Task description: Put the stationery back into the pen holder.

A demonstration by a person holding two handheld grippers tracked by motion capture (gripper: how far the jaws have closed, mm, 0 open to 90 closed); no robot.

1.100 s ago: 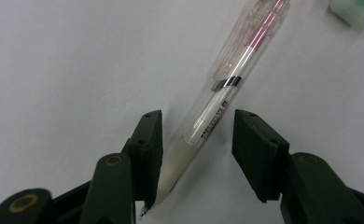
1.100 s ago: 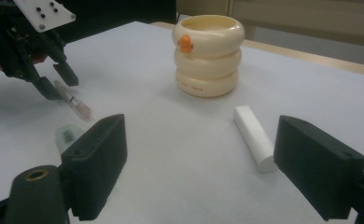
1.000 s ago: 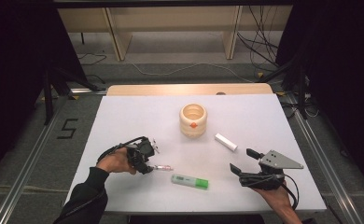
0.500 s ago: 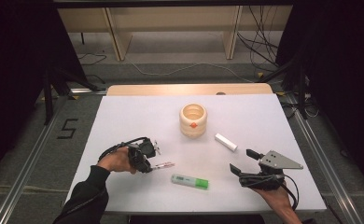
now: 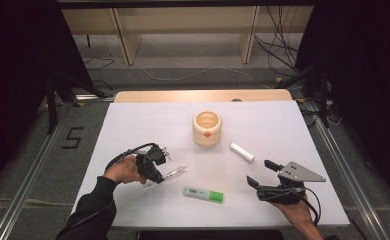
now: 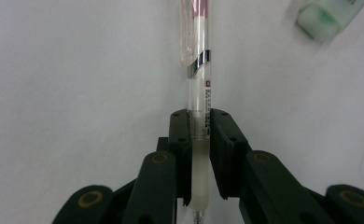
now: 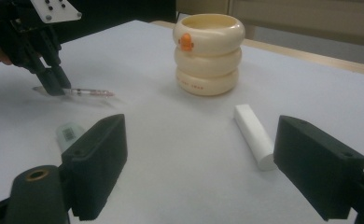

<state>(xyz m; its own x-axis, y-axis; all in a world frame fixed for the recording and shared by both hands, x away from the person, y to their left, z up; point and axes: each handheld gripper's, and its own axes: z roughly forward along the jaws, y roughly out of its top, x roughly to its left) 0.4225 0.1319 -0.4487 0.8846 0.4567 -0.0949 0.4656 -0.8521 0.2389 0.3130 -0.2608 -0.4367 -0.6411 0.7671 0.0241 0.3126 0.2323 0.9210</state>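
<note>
A clear pen with a pink inner tube [image 5: 175, 172] lies on the white table, left of centre. My left gripper [image 5: 158, 179] points down at its near end. In the left gripper view the jaws have just been closing, and both pads press on the pen's barrel [image 6: 199, 70] at my left gripper [image 6: 199, 121]. The right gripper view shows that left gripper [image 7: 54, 86] on the pen [image 7: 89, 92] from the side. My right gripper [image 5: 259, 172] rests at the front right with its jaws wide open [image 7: 201, 135] and nothing between them.
A cream ringed cup with an orange knob [image 5: 207, 129] stands mid-table. A short white cylinder [image 5: 242, 152] lies to its right, ahead of the right gripper. A green-and-white marker [image 5: 203, 194] lies near the front edge between the hands.
The left gripper's jaws have narrowed onto the pen's end. Both hands stay where they were, and the right gripper is unchanged.
</note>
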